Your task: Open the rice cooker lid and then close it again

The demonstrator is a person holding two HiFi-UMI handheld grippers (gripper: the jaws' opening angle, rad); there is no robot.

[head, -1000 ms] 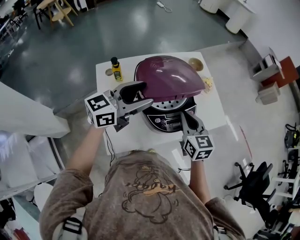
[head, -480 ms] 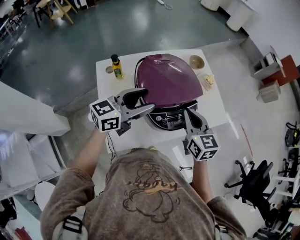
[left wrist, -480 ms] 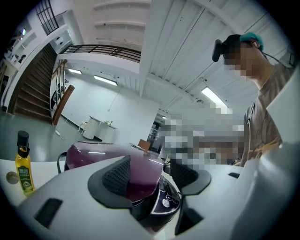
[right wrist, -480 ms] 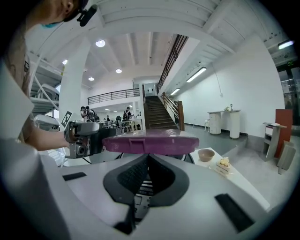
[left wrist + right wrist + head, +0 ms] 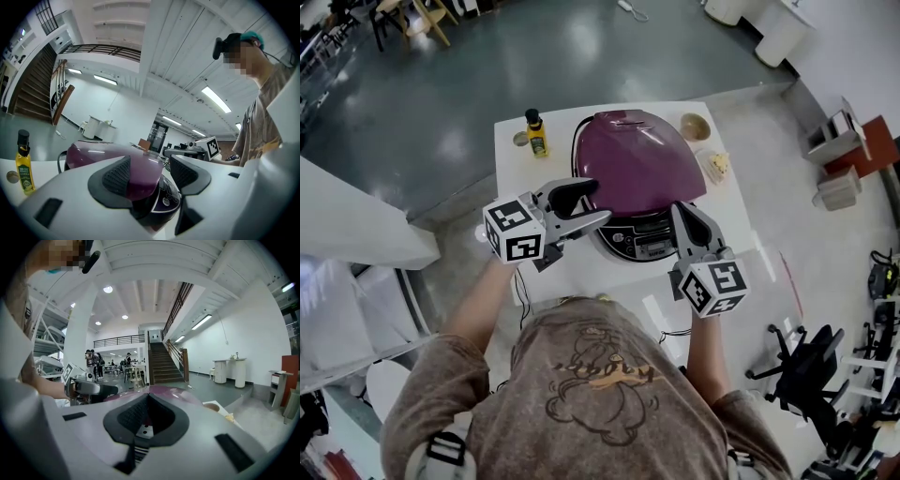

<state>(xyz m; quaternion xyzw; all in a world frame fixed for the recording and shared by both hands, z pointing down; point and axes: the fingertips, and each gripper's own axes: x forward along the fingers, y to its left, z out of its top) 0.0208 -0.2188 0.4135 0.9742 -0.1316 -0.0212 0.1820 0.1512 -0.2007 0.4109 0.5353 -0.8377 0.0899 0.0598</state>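
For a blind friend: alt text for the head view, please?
Seen from above, a person holds two grippers at a closed purple rice cooker on a white table: left gripper open, right gripper shut. A yellow bottle stands nearby.

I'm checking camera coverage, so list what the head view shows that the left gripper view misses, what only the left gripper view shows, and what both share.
Only the head view: the small bowl and the snack dish to the right of the cooker, and an office chair on the floor.
Only the left gripper view: the staircase, the ceiling lights and the person's headset.
Both: the closed purple rice cooker lid and the oil bottle.
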